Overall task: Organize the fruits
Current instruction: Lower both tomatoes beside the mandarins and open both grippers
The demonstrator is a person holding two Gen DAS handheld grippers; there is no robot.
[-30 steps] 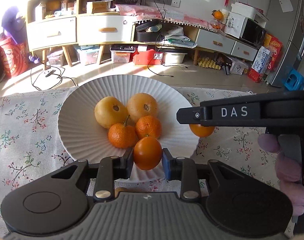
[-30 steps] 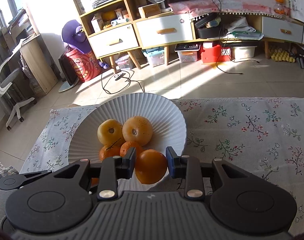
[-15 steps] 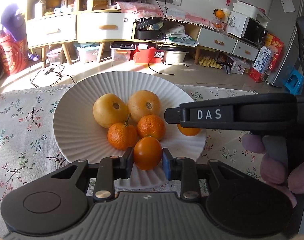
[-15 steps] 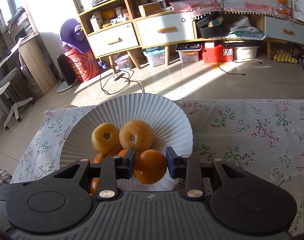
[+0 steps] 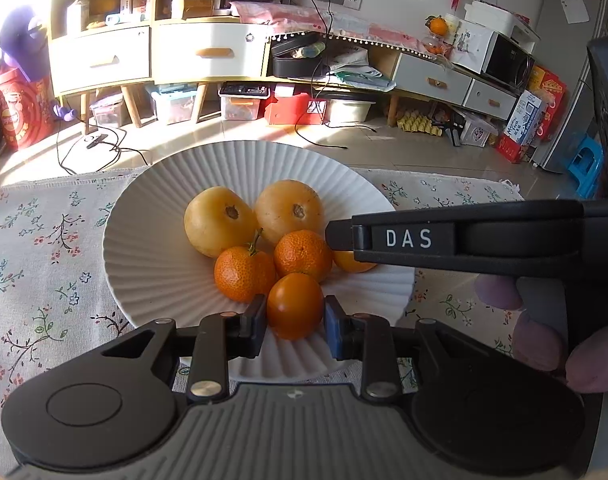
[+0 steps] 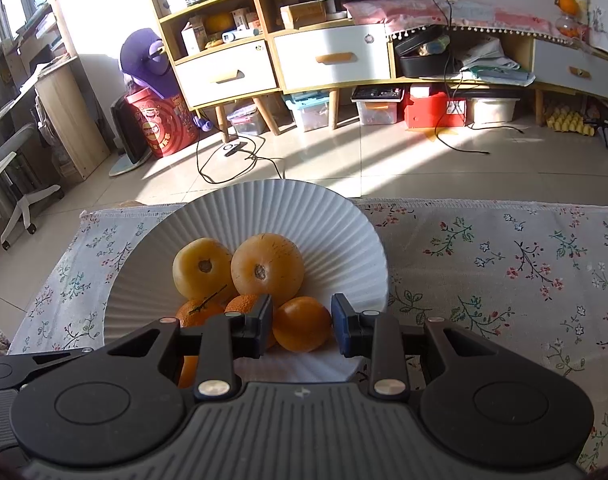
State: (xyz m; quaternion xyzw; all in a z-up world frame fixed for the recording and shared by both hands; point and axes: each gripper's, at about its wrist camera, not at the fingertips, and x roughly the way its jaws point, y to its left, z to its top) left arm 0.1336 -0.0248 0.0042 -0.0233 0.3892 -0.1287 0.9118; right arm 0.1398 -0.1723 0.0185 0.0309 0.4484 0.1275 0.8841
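A white ribbed plate (image 5: 151, 240) on the floral cloth holds two yellow round fruits (image 5: 219, 220) and two mandarins (image 5: 243, 272). My left gripper (image 5: 293, 322) is shut on a smooth orange fruit (image 5: 295, 306) just above the plate's near side, right beside the mandarins. My right gripper (image 6: 301, 320) is shut on another orange fruit (image 6: 301, 324) over the plate's (image 6: 336, 232) near right part. In the left wrist view one of its fingers (image 5: 408, 238) reaches in from the right and half hides that fruit (image 5: 352, 262).
The floral tablecloth (image 6: 504, 280) stretches bare to the right of the plate and also to its left (image 5: 43, 260). The table's far edge runs just behind the plate, with tiled floor and cabinets beyond. A person's fingertips (image 5: 540, 344) grip the right handle.
The right gripper has moved left with its fruit, from beside the plate's right rim to over the plate. The left gripper has kept its hold and its place.
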